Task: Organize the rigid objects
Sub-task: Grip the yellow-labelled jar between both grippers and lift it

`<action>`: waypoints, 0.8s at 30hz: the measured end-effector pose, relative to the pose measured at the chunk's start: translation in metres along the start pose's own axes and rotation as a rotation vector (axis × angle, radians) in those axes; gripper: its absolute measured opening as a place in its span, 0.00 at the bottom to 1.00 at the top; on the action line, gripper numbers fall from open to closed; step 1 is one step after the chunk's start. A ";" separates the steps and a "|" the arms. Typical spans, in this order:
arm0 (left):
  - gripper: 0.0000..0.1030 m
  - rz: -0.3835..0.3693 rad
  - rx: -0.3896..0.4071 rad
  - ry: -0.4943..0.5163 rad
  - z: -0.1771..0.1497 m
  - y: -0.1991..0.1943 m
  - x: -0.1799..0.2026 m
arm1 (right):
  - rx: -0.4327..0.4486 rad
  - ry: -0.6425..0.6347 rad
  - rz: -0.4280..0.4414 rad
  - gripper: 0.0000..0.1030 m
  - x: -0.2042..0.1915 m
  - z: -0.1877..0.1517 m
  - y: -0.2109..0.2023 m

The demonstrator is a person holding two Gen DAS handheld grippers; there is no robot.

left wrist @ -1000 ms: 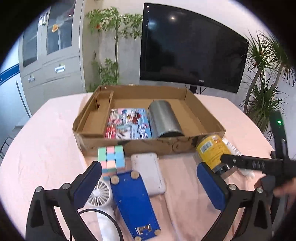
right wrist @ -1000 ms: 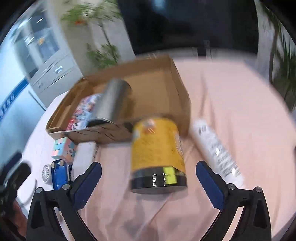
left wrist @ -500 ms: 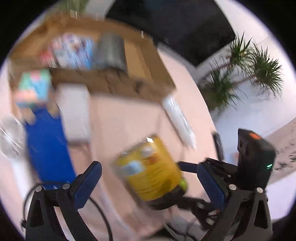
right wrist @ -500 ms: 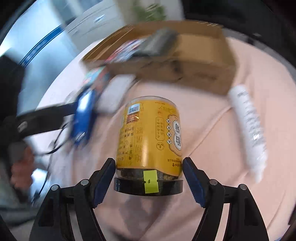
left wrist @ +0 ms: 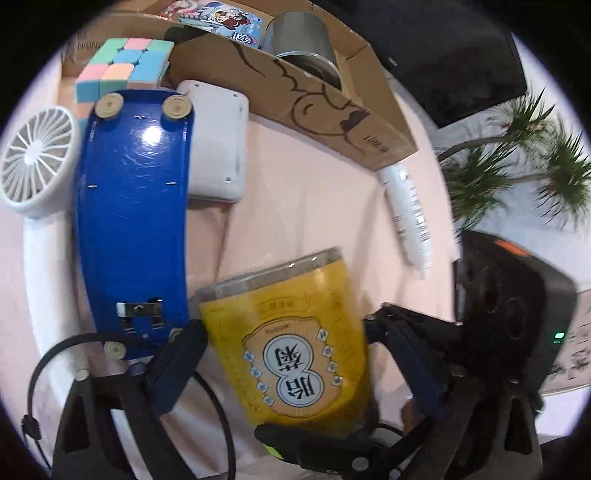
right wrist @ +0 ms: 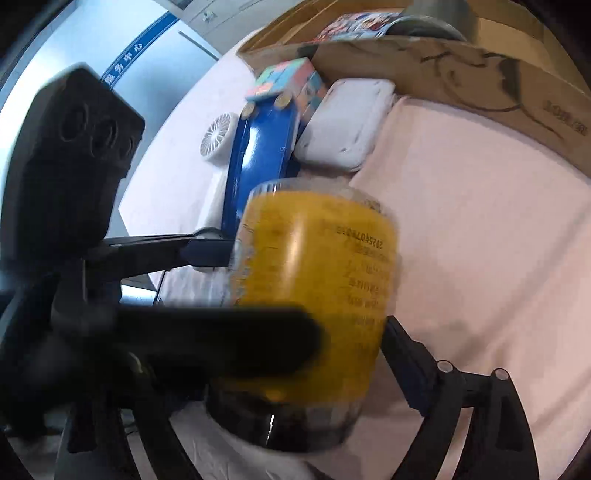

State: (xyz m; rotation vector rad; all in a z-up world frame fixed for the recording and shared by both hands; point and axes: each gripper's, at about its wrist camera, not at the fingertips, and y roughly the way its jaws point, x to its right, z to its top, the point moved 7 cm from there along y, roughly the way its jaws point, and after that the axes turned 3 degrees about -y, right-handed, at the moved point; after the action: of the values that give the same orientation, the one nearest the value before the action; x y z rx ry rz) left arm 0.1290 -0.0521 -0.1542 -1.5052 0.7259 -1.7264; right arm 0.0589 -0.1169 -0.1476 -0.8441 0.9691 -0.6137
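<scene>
A yellow jar (left wrist: 295, 339) with a black lid is held in the air above the pink cloth. My left gripper (left wrist: 284, 347) is shut on its body, one finger on each side. My right gripper (right wrist: 317, 354) is shut on the same yellow jar (right wrist: 317, 280) near its lid end; the left gripper's arm crosses in front of it there. The open cardboard box (left wrist: 314, 99) lies beyond, holding a metal cylinder (left wrist: 303, 40) and a colourful book (left wrist: 218, 16).
On the cloth lie a blue oblong device (left wrist: 133, 214), a white flat case (left wrist: 218, 140), a pastel puzzle cube (left wrist: 122, 66), a white hand fan (left wrist: 37, 158) and a white tube (left wrist: 406, 210). A monitor and plants stand behind.
The right gripper closed on the jar and lifted it off the cloth. The left gripper swung over and closed on the jar too.
</scene>
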 end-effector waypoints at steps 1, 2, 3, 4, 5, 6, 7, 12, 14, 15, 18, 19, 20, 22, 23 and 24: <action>0.85 0.013 0.005 0.007 0.000 -0.001 0.000 | 0.000 0.000 0.000 0.86 0.000 0.000 0.000; 0.84 0.000 0.021 0.008 0.002 -0.005 0.002 | 0.007 0.001 -0.017 0.86 -0.001 0.000 -0.001; 0.84 -0.008 0.035 0.011 0.004 -0.008 0.004 | 0.032 -0.007 -0.067 0.86 -0.007 -0.001 -0.005; 0.84 -0.015 0.055 0.021 0.008 -0.013 0.008 | 0.060 -0.016 -0.095 0.86 -0.010 0.001 -0.012; 0.84 -0.017 0.087 0.041 0.013 -0.020 0.015 | 0.082 -0.017 -0.104 0.86 -0.012 0.004 -0.018; 0.84 -0.016 0.131 0.078 0.020 -0.030 0.026 | 0.082 -0.017 -0.104 0.85 -0.012 0.004 -0.018; 0.83 -0.012 0.161 0.109 0.026 -0.037 0.034 | 0.113 -0.015 -0.108 0.85 -0.014 0.008 -0.027; 0.83 -0.005 0.295 0.307 0.075 -0.076 0.092 | 0.356 -0.047 -0.208 0.84 -0.014 0.051 -0.109; 0.83 -0.015 0.326 0.352 0.094 -0.088 0.108 | 0.387 -0.048 -0.220 0.83 -0.013 0.061 -0.122; 0.83 -0.019 0.342 0.374 0.105 -0.090 0.120 | 0.413 -0.050 -0.232 0.83 -0.013 0.071 -0.134; 0.83 -0.025 0.382 0.413 0.136 -0.108 0.137 | 0.490 -0.064 -0.267 0.83 -0.012 0.100 -0.167; 0.83 -0.026 0.387 0.422 0.146 -0.110 0.142 | 0.511 -0.061 -0.268 0.83 -0.011 0.112 -0.178; 0.83 -0.031 0.386 0.436 0.161 -0.114 0.150 | 0.531 -0.049 -0.269 0.83 -0.009 0.131 -0.194; 0.83 -0.030 0.376 0.459 0.181 -0.114 0.158 | 0.546 -0.050 -0.282 0.83 -0.001 0.153 -0.209; 0.83 -0.026 0.361 0.466 0.195 -0.113 0.161 | 0.546 -0.050 -0.282 0.83 -0.001 0.153 -0.209; 0.83 -0.023 0.352 0.465 0.204 -0.108 0.163 | 0.533 -0.044 -0.290 0.83 0.011 0.177 -0.221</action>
State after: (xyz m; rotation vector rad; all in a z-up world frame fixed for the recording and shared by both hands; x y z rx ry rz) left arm 0.3046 -0.1128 0.0595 -0.8865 0.5875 -2.1209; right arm 0.2037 -0.1853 0.0862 -0.5172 0.5993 -1.0431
